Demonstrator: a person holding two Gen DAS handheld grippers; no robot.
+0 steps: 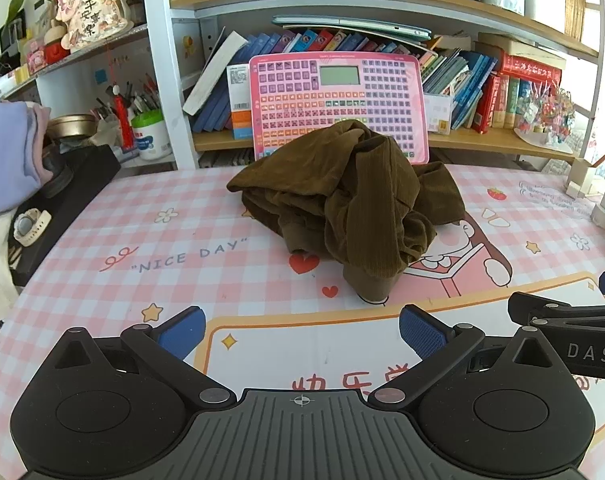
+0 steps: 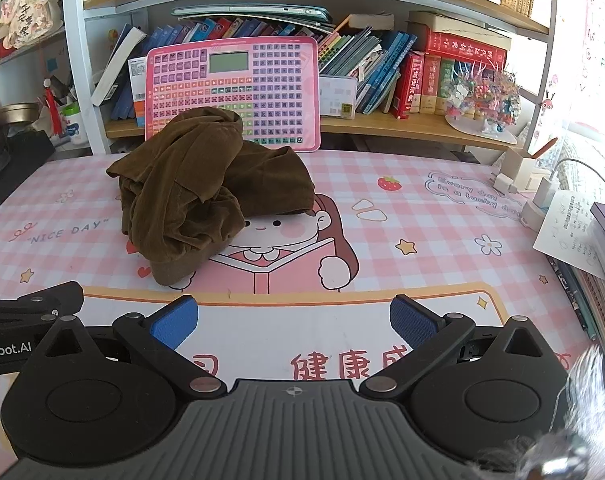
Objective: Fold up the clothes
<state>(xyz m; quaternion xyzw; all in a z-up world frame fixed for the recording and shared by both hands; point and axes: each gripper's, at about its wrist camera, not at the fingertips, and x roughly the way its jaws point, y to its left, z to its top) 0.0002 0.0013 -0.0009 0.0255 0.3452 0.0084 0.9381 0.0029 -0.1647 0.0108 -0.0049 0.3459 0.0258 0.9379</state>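
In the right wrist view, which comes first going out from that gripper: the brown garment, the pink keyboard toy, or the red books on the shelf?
From the right gripper, nearest first:
1. Brown garment, crumpled on the table, ahead and to the left.
2. Pink keyboard toy, upright right behind the garment at the table's back edge.
3. Red books, back on the shelf, to the right.

Black left hand-held gripper [image 1: 301, 330], blue ribbed pads [image 1: 420, 336], silver screws

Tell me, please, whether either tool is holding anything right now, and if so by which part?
Nothing is held. The left tool and right tool are both open and empty, short of the crumpled brown garment on the table.
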